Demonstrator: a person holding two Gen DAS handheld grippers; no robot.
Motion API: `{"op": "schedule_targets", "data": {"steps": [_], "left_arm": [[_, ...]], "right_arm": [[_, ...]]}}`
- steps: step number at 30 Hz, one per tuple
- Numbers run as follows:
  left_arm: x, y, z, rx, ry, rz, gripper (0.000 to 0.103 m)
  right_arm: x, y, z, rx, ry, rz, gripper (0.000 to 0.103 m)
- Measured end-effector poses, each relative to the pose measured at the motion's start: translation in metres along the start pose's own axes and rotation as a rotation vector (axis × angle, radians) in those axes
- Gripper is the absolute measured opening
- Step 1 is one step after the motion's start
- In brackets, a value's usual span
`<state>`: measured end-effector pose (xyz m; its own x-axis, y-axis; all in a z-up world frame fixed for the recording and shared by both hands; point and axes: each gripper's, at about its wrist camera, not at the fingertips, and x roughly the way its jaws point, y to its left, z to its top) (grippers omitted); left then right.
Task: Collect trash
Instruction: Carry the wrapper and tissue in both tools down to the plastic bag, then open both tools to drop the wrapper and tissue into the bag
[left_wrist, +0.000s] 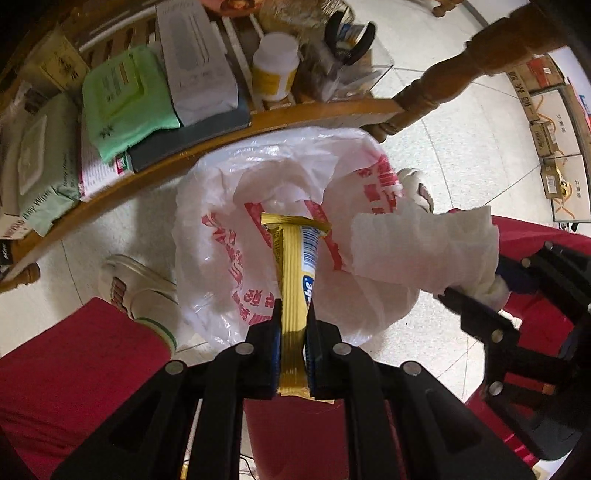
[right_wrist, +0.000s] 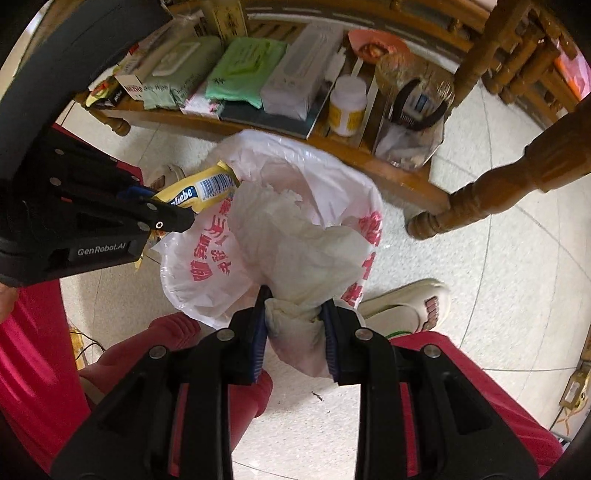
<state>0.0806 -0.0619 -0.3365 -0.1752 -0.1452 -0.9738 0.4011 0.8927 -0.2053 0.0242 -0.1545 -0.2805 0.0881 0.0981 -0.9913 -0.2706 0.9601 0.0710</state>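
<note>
Left gripper (left_wrist: 292, 314) is clamped on a light, crinkly wrapper (left_wrist: 295, 266) and right gripper (right_wrist: 295, 314) on a soft tissue (right_wrist: 295, 254), both held low above the bag (left_wrist: 207, 258).

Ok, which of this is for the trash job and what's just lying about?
Job:
- gold wrapper, in left gripper
- crumpled tissue, in right gripper
- white plastic bag, open below

Lying about:
- wipes packs
- pill bottle
- slippers
- cardboard boxes

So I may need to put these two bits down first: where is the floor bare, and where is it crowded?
Bare tile lies right of the white plastic bag, between the carved table leg and the slippered foot. Another bare strip runs between the bag and the low wooden shelf. The shelf itself is crowded with wipes, boxes and a bottle.
</note>
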Motion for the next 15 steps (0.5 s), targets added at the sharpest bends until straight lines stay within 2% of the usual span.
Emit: {"op": "schedule_targets", "data": {"steps": [6, 15], "left_arm": [[0.023, 0.012, 0.01, -0.048, 0.034, -0.026, 0.011], [0.041, 0.022, 0.02, -0.092, 0.061, -0.021, 0.011]], "right_arm": [[0.03, 0.0, 0.003, 0.027, 0.04, 0.006, 0.026], [0.063, 0.004, 0.002, 0.058, 0.087, 0.021, 0.027]]}}
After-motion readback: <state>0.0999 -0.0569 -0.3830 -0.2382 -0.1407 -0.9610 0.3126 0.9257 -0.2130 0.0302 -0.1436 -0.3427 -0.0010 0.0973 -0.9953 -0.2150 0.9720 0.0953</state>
